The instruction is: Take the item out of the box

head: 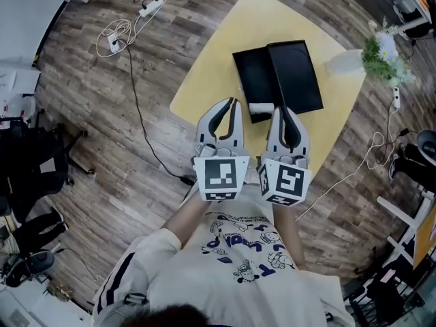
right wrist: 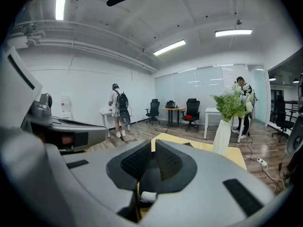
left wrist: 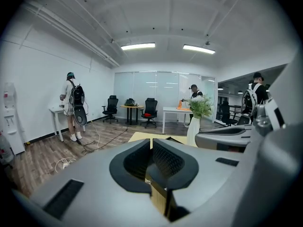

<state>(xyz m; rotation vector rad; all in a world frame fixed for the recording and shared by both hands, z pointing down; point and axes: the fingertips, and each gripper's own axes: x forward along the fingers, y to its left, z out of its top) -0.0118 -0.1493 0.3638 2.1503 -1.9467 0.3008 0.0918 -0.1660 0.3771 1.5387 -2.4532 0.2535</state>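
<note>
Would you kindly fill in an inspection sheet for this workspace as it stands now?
Surface: yellow table, on a wooden floor.
Job's things: black box lies open in two halves; white item at its near end.
Clutter: vase of flowers at the table's right corner.
Grippers: left gripper and right gripper both shut and empty, tips either side of the white item.
Cables: black cable, coiled white cable and power strip on the floor.
Surroundings: office chair; person with a backpack standing by the wall.
</note>
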